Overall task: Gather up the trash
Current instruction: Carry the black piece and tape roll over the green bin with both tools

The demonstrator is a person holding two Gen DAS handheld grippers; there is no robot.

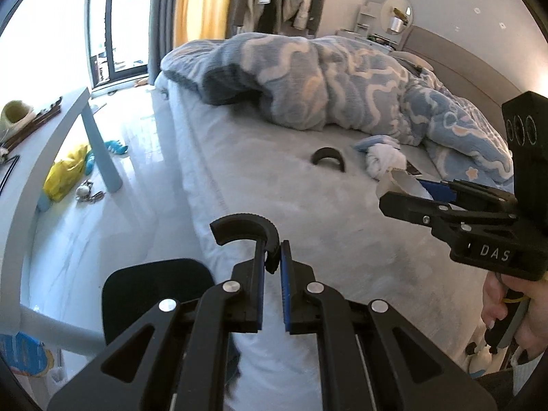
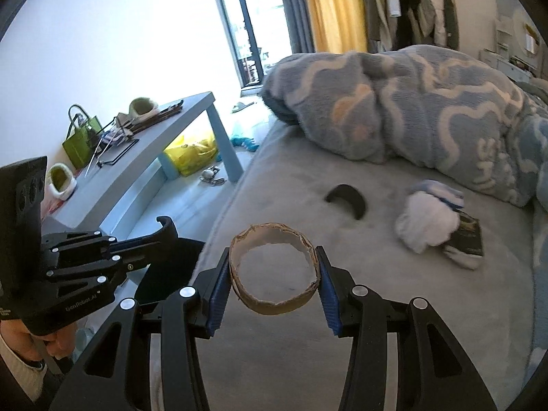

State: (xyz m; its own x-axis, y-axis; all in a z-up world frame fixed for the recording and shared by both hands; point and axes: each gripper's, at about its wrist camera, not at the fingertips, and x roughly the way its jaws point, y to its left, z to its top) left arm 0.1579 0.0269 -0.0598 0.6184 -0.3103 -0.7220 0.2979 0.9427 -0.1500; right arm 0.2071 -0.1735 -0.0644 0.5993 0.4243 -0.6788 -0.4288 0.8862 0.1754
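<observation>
Cardboard ring [image 2: 275,270], brown, ragged edge, hollow, sits between right gripper [image 2: 274,274] pads, clamped on both sides, above grey bed [image 2: 376,308]. Black curved piece [image 1: 245,231], C-shaped, pinched at one end in left gripper [image 1: 273,260], jaws nearly together. Another black arc [image 2: 347,200] lies on bed, beside white wad [image 2: 428,222].

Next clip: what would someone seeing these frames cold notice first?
Most likely the cardboard ring pinched between the pads of the right hand-held gripper, held above the grey bed. Next, the black curved piece clamped in the left hand-held gripper, with a similar black piece lying further up the bed. Behind them a bunched blue blanket fills the far side of the bed.
</observation>
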